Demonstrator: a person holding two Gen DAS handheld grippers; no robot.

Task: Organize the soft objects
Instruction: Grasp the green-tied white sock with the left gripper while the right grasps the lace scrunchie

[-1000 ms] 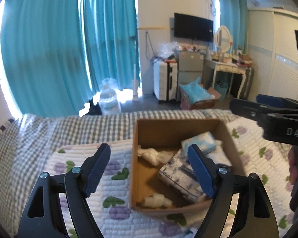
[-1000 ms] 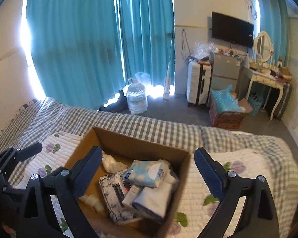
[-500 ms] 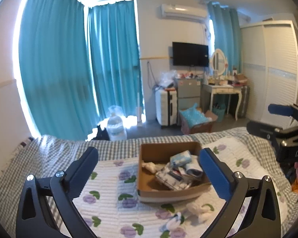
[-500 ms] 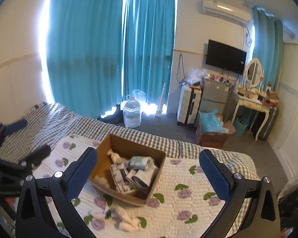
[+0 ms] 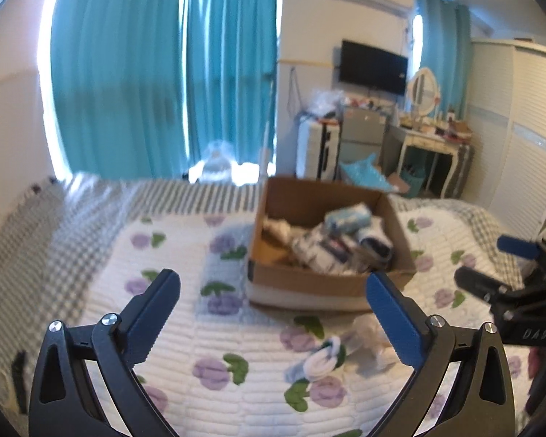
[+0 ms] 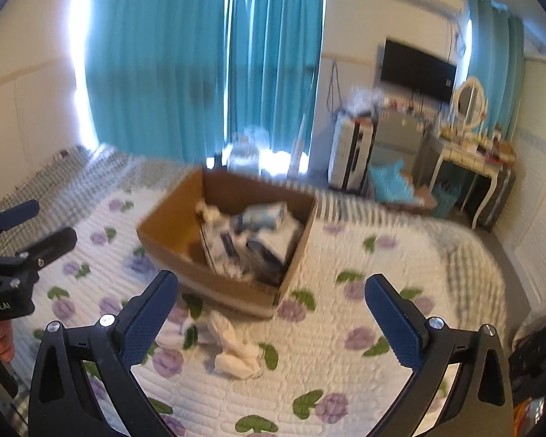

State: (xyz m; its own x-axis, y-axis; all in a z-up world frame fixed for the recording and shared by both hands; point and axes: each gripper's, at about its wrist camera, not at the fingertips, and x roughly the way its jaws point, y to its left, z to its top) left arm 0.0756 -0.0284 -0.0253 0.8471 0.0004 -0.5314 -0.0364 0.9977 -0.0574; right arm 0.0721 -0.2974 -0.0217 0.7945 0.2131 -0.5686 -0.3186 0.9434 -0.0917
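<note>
Both tools hover above the bed (image 5: pixel 185 331), left tool (image 5: pixel 273 306) and right tool (image 6: pixel 271 304) each spread wide and holding nothing. The cardboard box (image 6: pixel 171 229) of soft packs sits at 12 o'clock; loose white socks (image 6: pixel 236 355) lie just below it on the quilt.

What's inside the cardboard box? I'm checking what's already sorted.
The cardboard box holds a blue-white pack, a patterned packet and white cloth; anything beneath them is hidden.
</note>
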